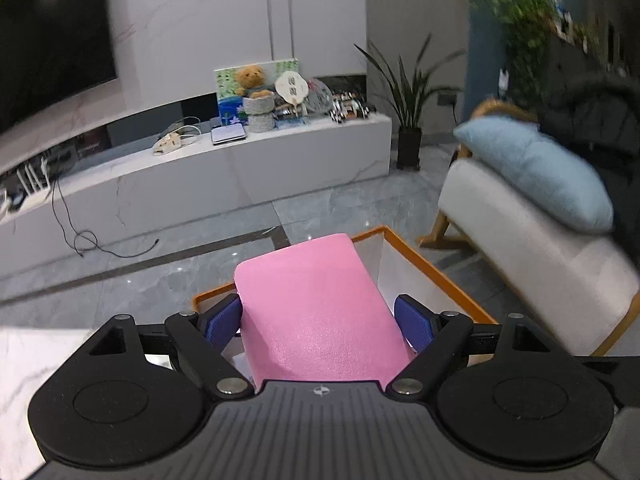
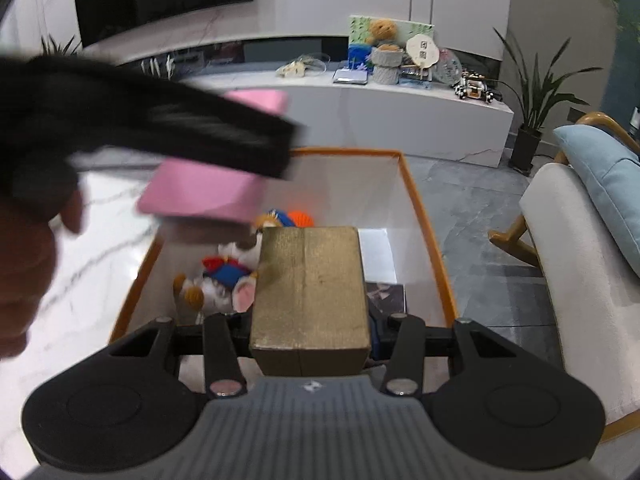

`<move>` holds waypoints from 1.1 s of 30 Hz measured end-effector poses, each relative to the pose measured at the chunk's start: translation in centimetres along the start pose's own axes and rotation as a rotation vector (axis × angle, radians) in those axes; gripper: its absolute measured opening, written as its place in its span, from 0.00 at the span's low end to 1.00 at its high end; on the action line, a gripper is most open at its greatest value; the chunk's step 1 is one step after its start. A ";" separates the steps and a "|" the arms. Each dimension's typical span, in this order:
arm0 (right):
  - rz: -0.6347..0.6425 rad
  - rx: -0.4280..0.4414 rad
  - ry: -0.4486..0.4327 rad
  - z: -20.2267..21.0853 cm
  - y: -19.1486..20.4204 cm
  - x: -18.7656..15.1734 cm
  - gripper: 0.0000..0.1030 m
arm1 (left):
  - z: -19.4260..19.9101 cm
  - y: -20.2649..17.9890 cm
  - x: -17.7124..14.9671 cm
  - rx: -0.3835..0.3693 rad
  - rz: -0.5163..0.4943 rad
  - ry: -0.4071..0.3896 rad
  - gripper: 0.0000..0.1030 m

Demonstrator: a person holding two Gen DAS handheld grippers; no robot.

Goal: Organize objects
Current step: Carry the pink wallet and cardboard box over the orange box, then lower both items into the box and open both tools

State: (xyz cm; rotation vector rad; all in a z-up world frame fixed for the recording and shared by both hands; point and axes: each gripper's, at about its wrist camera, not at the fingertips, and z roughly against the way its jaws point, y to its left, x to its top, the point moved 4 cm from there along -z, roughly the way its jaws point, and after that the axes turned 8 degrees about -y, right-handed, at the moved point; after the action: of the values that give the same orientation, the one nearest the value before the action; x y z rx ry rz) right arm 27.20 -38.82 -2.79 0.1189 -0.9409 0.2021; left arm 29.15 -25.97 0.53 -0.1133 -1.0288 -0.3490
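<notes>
My left gripper is shut on a pink box, its blue pads pressing both sides. The box hangs above the near corner of a white storage bin with an orange rim. In the right wrist view the same pink box is in the air over the bin's left side, under the blurred black left gripper. My right gripper is shut on a gold-brown box held over the bin. A plush toy and an orange ball lie inside the bin.
A dark flat item lies in the bin at the right. The bin stands beside a white marble tabletop. A white armchair with a blue cushion is on the right. A low TV cabinet with a teddy bear stands behind. A hand is at the left edge.
</notes>
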 end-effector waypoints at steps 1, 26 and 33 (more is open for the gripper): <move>0.004 -0.005 0.006 -0.2 -0.1 -0.2 0.46 | -0.5 -0.4 -0.1 -0.007 0.003 0.014 0.94; -0.021 -0.046 0.092 -4.0 -2.0 -0.5 0.47 | -7.2 -3.5 0.9 -0.008 -0.052 0.139 0.94; -0.019 -0.055 0.099 -4.4 -2.2 -0.7 0.47 | -8.5 -4.0 0.8 0.006 -0.062 0.160 0.94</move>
State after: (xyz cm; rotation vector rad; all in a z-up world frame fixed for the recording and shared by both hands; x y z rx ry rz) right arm 30.73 -40.21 -5.97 0.0667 -0.8458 0.1636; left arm 35.12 -32.06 -3.45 -0.0472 -0.8761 -0.4048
